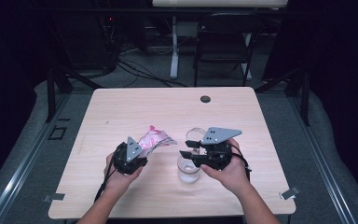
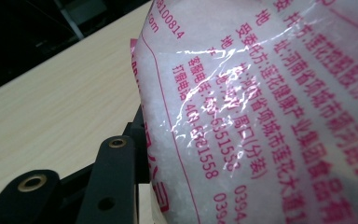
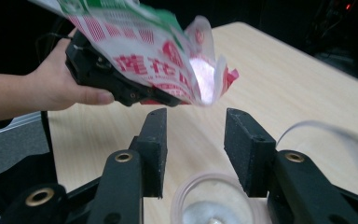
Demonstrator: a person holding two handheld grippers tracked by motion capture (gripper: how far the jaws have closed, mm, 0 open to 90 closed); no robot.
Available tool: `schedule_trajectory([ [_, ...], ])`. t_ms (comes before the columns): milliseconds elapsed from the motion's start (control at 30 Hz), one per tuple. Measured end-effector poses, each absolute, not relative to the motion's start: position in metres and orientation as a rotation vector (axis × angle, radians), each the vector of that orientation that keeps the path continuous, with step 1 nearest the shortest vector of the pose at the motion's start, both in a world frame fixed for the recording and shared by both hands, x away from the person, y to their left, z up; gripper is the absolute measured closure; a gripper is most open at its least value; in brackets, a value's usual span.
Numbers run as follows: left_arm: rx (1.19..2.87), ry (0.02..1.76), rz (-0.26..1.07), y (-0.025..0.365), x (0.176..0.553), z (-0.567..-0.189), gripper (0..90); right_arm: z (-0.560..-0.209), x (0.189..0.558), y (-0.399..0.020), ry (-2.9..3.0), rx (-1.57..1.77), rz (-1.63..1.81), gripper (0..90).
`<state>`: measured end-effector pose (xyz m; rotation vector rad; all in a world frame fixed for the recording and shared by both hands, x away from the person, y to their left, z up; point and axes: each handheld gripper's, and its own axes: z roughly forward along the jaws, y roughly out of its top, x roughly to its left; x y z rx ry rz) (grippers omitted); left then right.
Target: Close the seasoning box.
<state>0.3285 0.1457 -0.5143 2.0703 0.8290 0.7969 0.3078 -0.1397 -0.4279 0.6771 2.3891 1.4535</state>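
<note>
A plastic bag (image 1: 156, 139) with pink print and white granules inside is held tilted above the table, its open mouth (image 3: 205, 74) toward the right. My left gripper (image 1: 142, 149) is shut on its lower end; in the left gripper view the bag (image 2: 270, 116) presses against one black finger (image 2: 114, 177). A clear round cup (image 1: 188, 170) stands on the table near the front. My right gripper (image 1: 186, 148) hovers just above and behind it, open, with nothing between its jaws (image 3: 196, 126). The cup's rim (image 3: 212, 200) lies below them.
A clear curved lid or ring (image 1: 195, 134) lies behind the right gripper on the wooden table (image 1: 144, 107). A black grommet (image 1: 205, 99) sits near the far edge. A dark chair (image 1: 223, 42) and a desk leg stand beyond the table.
</note>
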Motion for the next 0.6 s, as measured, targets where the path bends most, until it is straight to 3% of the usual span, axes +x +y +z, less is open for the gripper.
schedule_trajectory([
  [600, 2.105, 0.693, 0.972, 0.119, 0.344, -0.499, 59.3, -0.406, 0.318, -0.14, 2.341, 0.589, 1.493, 57.9],
])
